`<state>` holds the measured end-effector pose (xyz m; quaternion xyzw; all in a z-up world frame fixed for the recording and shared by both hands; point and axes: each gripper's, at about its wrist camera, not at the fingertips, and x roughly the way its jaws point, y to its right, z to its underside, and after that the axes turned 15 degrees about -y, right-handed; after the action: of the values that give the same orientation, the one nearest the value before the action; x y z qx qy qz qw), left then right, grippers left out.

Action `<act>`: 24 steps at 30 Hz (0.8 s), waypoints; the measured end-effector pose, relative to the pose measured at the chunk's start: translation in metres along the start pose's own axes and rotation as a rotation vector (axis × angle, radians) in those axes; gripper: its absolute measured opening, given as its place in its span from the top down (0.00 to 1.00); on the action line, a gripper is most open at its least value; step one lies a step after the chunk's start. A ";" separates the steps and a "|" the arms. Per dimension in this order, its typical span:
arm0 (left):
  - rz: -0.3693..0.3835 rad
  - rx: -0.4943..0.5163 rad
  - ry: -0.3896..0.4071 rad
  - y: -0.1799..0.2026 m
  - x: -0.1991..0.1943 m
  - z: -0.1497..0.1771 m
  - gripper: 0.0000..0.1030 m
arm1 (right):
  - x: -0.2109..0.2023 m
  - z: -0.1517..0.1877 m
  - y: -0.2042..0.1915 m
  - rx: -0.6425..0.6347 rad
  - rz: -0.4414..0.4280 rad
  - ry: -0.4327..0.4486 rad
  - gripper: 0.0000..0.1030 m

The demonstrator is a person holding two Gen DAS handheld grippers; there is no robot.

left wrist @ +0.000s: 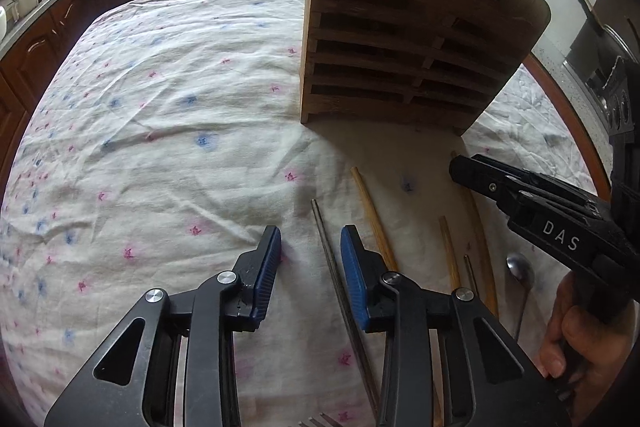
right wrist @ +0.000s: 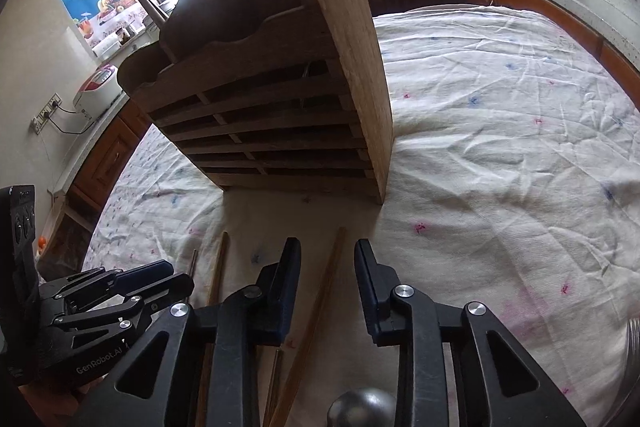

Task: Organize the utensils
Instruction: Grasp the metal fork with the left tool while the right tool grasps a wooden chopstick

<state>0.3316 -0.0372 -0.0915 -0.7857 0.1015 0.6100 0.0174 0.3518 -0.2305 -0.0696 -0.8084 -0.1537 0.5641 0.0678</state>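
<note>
Left wrist view shows the left gripper (left wrist: 310, 251) part open astride a thin metal chopstick (left wrist: 326, 247), the right gripper (right wrist: 328, 263) likewise around a wooden chopstick (right wrist: 330, 279), so pinching comes next, then the slatted wooden holder (left wrist: 400, 59) beyond.

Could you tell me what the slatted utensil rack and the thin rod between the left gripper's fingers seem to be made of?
Utensil rack: apparently unpainted wood, matte brown, with visible grain on its side panel. Thin rod: likely metal, being grey, slim and slightly shiny, unlike the tan, probably bamboo, chopstick beside it.
</note>
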 end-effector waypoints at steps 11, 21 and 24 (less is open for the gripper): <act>-0.050 0.039 0.033 0.005 0.004 -0.003 0.93 | 0.003 0.003 -0.020 -0.125 0.194 -0.004 0.92; 0.090 -0.033 0.077 -0.018 -0.028 0.002 0.97 | -0.035 0.013 0.002 -0.038 0.025 0.042 0.96; 0.114 -0.030 0.113 -0.018 -0.047 0.008 0.97 | -0.055 0.020 0.004 -0.032 -0.008 0.075 0.96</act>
<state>0.3159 -0.0116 -0.0503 -0.8120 0.1377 0.5660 -0.0349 0.3169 -0.2537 -0.0290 -0.8295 -0.1631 0.5305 0.0628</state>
